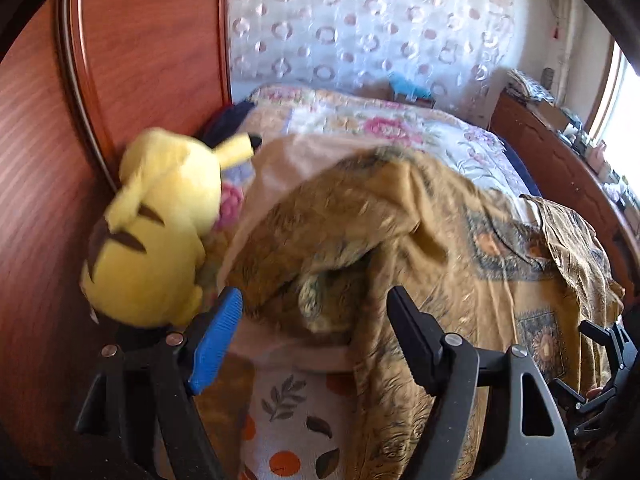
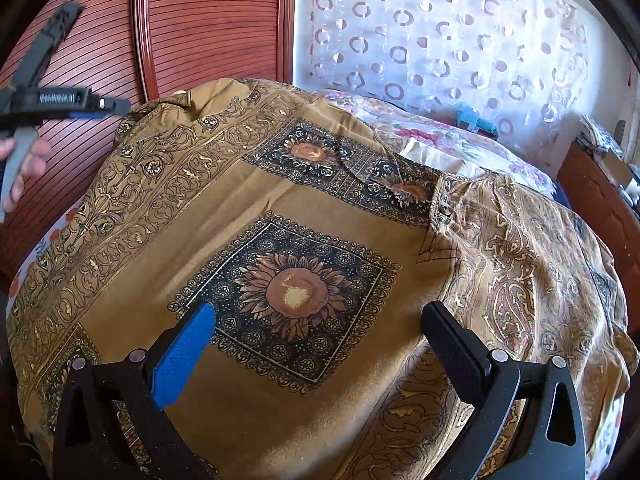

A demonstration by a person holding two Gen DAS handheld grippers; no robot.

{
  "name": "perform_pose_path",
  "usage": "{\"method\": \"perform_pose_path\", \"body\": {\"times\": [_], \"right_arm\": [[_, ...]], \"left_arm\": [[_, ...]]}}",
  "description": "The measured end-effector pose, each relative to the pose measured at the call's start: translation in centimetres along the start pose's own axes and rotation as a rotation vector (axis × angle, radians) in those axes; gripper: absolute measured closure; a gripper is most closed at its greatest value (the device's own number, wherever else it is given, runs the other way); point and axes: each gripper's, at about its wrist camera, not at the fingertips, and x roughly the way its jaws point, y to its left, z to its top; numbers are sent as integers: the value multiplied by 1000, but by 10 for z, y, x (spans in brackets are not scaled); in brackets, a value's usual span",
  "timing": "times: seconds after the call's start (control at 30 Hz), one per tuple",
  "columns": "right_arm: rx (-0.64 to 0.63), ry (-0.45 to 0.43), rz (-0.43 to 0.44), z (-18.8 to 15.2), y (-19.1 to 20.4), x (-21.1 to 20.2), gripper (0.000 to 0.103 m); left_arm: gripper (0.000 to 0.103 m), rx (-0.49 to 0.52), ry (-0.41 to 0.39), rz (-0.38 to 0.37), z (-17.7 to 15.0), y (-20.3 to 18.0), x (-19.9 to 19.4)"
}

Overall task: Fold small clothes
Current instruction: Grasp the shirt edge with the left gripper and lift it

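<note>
A golden-brown garment with black sunflower squares [image 2: 288, 240] lies spread over the bed; a buttoned neck opening [image 2: 442, 208] sits to the right. In the left wrist view its left side [image 1: 340, 220] is folded over, showing a pale lining. My left gripper [image 1: 316, 304] is open and empty, just above the folded cloth; it also shows at the far left of the right wrist view [image 2: 120, 106]. My right gripper [image 2: 320, 318] is open and empty, low over the big sunflower square.
A yellow plush toy [image 1: 156, 232] leans against the red-brown wooden headboard [image 1: 48, 184] on the left. A floral bedspread [image 1: 400, 128] lies beyond the garment. A leaf-print sheet [image 1: 296, 420] shows beneath. A wooden sideboard [image 1: 560, 168] with clutter stands right.
</note>
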Motion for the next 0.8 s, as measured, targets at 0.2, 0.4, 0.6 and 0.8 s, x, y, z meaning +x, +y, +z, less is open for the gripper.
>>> {"method": "perform_pose_path", "body": {"times": [0.2, 0.4, 0.6, 0.8], "right_arm": [[-2, 0, -1, 0, 0, 0, 0], [-2, -3, -1, 0, 1, -1, 0], [-3, -9, -1, 0, 1, -2, 0], [-9, -8, -7, -1, 1, -1, 0]], "left_arm": [[45, -134, 37, -111, -5, 17, 24], [98, -102, 17, -120, 2, 10, 18], [99, 7, -110, -36, 22, -9, -29], [99, 192, -216, 23, 48, -56, -76]]}}
